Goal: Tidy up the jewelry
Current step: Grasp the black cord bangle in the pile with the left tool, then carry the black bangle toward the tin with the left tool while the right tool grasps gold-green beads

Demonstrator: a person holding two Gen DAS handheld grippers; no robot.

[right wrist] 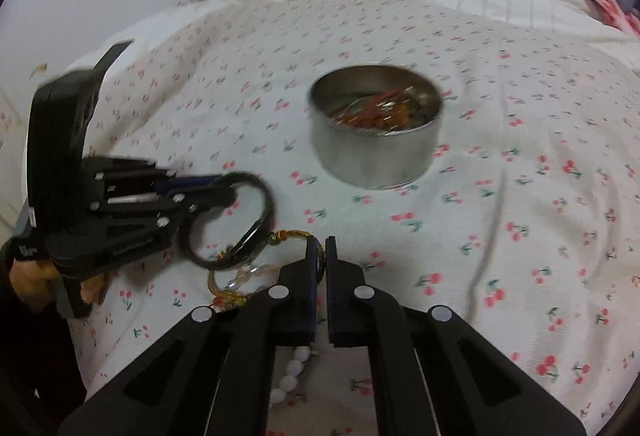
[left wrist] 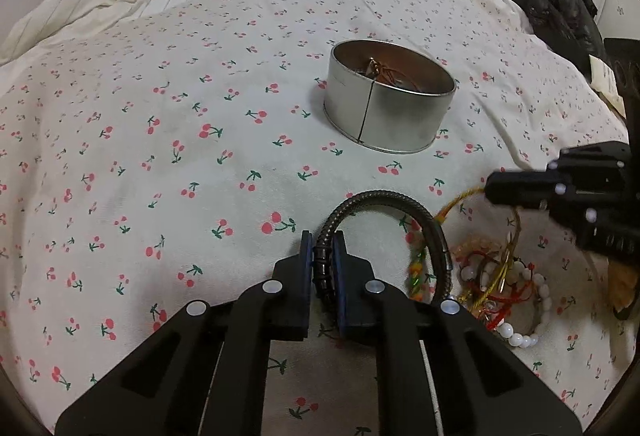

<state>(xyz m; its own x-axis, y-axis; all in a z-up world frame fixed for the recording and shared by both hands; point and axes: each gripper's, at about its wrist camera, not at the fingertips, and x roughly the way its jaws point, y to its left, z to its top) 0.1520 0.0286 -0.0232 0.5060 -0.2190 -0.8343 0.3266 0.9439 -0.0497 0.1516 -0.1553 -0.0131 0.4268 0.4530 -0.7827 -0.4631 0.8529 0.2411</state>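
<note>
Low centre of the left wrist view: left gripper [left wrist: 322,242] clamped on one dark bangle [left wrist: 384,198], springy and light, best held by its band. Right gripper [right wrist: 320,246] pinches one gold cord [right wrist: 294,235], limp and likely to snag the bead pile [left wrist: 500,284]. One tin [left wrist: 390,102] sits mid-bed, upper centre.

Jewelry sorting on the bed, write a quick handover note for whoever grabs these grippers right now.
Left gripper: shut on the dark metal bangle.
Right gripper: shut on the yellow-orange cord bracelet.
Round metal tin sits further back on the cherry-print sheet, open, some jewelry already inside.
Left: both held pieces go in the tin, then the pile by the grippers, including the white bead bracelet.
</note>
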